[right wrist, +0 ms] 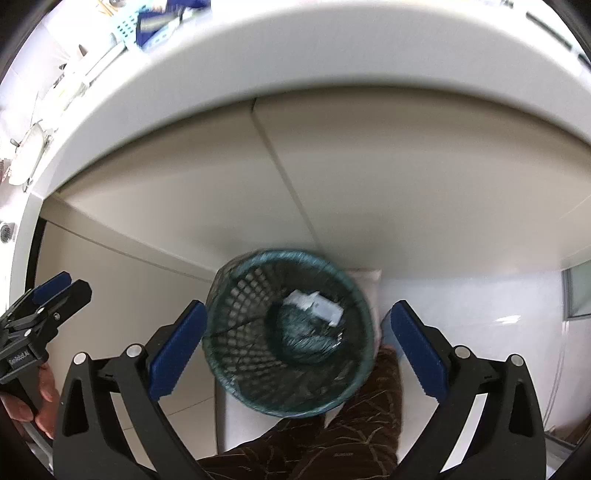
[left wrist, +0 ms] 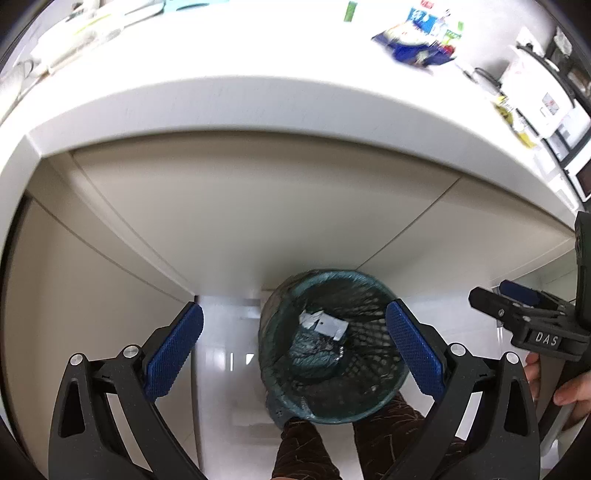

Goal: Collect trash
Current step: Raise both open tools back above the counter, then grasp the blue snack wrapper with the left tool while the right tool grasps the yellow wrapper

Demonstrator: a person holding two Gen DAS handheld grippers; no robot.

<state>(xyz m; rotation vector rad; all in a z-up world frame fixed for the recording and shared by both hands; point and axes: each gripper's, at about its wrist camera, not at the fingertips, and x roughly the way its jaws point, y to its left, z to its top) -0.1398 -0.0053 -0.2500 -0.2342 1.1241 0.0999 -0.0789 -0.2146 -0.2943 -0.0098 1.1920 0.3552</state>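
A dark green mesh waste bin (left wrist: 369,391) lined with a green bag stands on the white floor below the counter; it also shows in the right wrist view (right wrist: 240,354). White crumpled trash (left wrist: 325,325) lies inside it, also seen in the right wrist view (right wrist: 317,306). My left gripper (left wrist: 294,347) is open and empty above the bin. My right gripper (right wrist: 294,347) is open and empty above the bin too. More trash, a blue and white wrapper (left wrist: 421,33), lies on the counter top.
The white counter edge (left wrist: 258,103) and beige cabinet doors (left wrist: 258,206) stand behind the bin. A person's brown patterned trousers (right wrist: 332,435) are just in front of the bin. Papers and boxes (left wrist: 535,81) lie at the counter's right end.
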